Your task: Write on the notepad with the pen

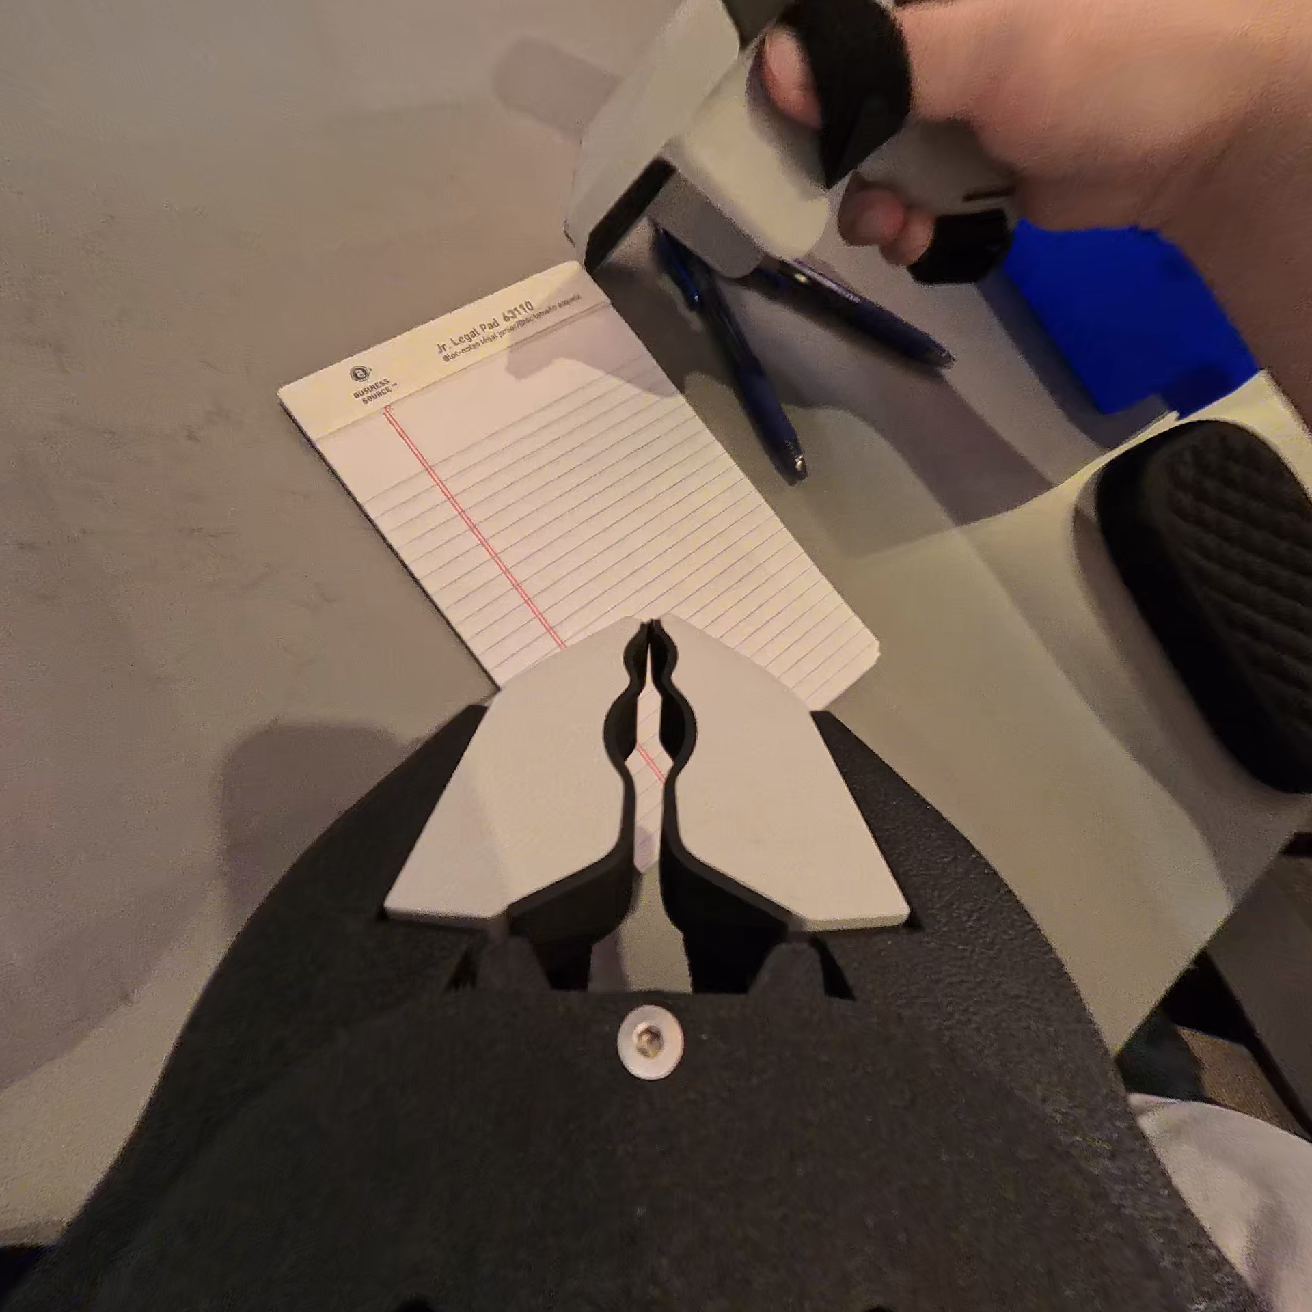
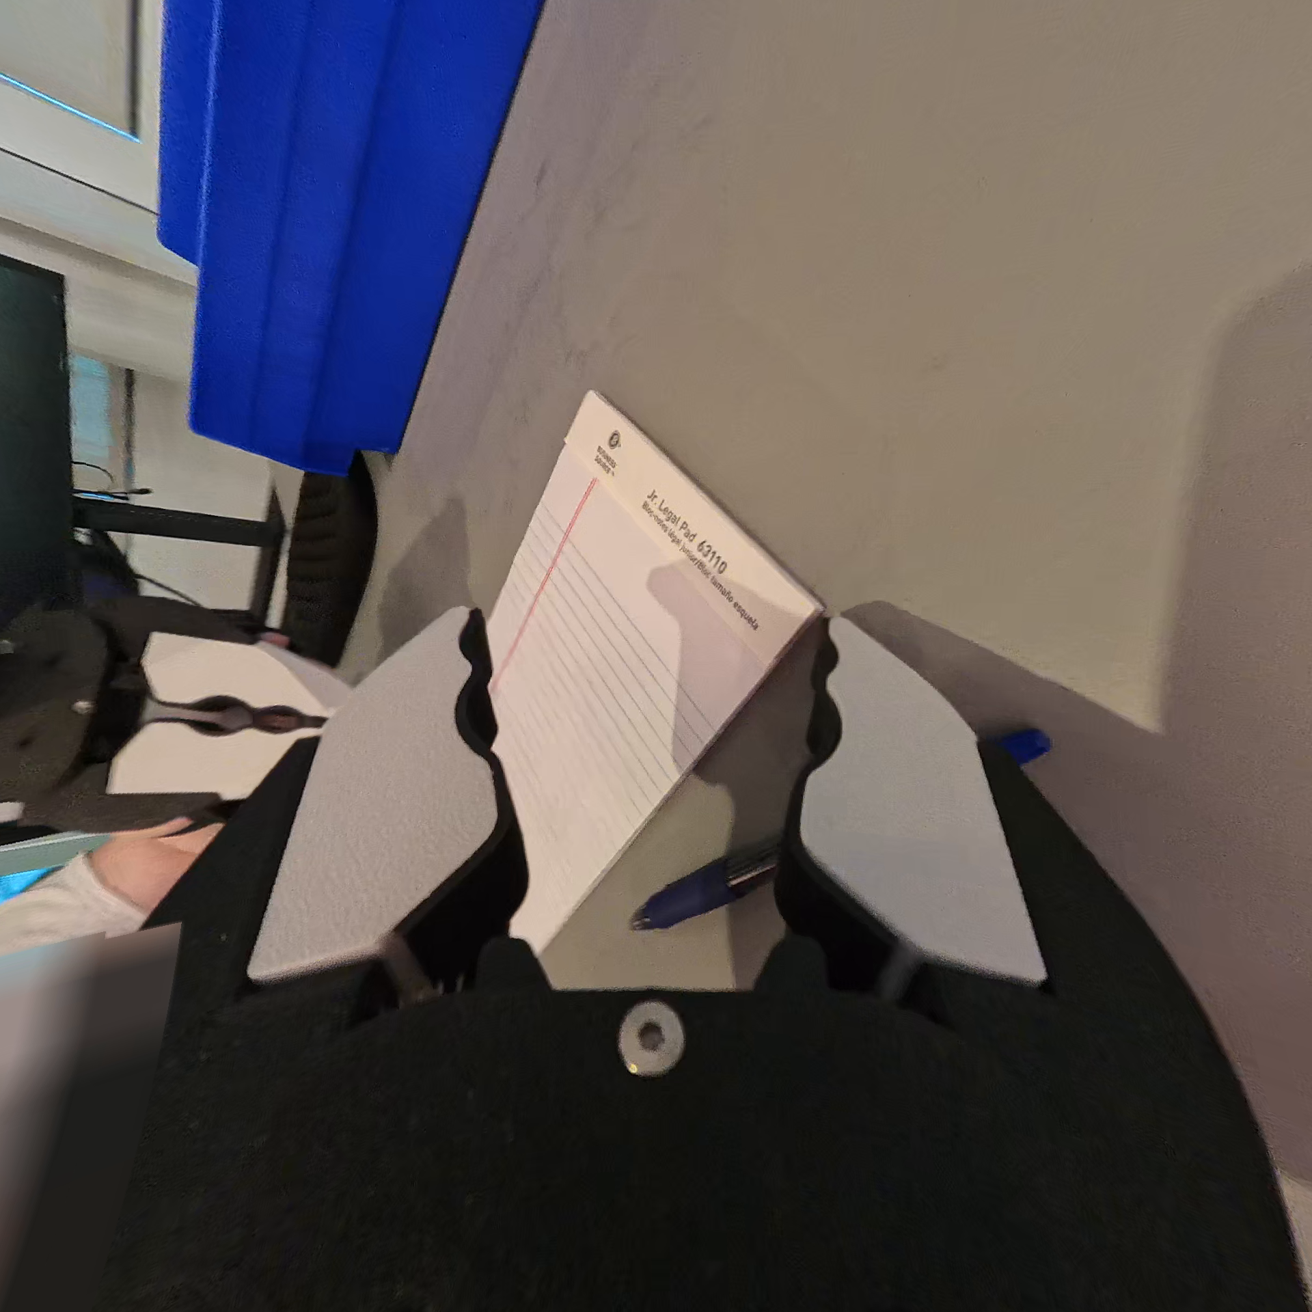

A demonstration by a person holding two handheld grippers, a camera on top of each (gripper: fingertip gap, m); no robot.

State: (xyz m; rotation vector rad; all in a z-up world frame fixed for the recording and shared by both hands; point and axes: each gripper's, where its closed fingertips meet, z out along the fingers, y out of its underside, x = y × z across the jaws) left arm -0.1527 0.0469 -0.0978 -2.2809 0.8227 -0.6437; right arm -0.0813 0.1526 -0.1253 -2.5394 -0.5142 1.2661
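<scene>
A white lined notepad [image 1: 568, 483] lies flat on the grey table [image 1: 177, 284]. My left gripper [image 1: 649, 626] is shut with nothing between its pads, and its tips hang over the pad's lower edge. Two blue pens [image 1: 745, 369] [image 1: 859, 316] lie on the table just past the pad's right side. My right gripper [image 2: 649, 625] is open wide and low over the table. One blue pen [image 2: 703, 887] lies between its fingers, untouched by the pads. The notepad [image 2: 625, 674] is ahead of it. The second pen's end [image 2: 1022, 745] shows beside the right finger. The shut left gripper [image 2: 319, 720] shows at the left.
A hand [image 1: 1065, 106] holds the right gripper at the top of the left wrist view. A blue fabric thing [image 2: 319, 213] stands past the table's edge. A dark monitor [image 2: 28, 426] and cables lie beyond it.
</scene>
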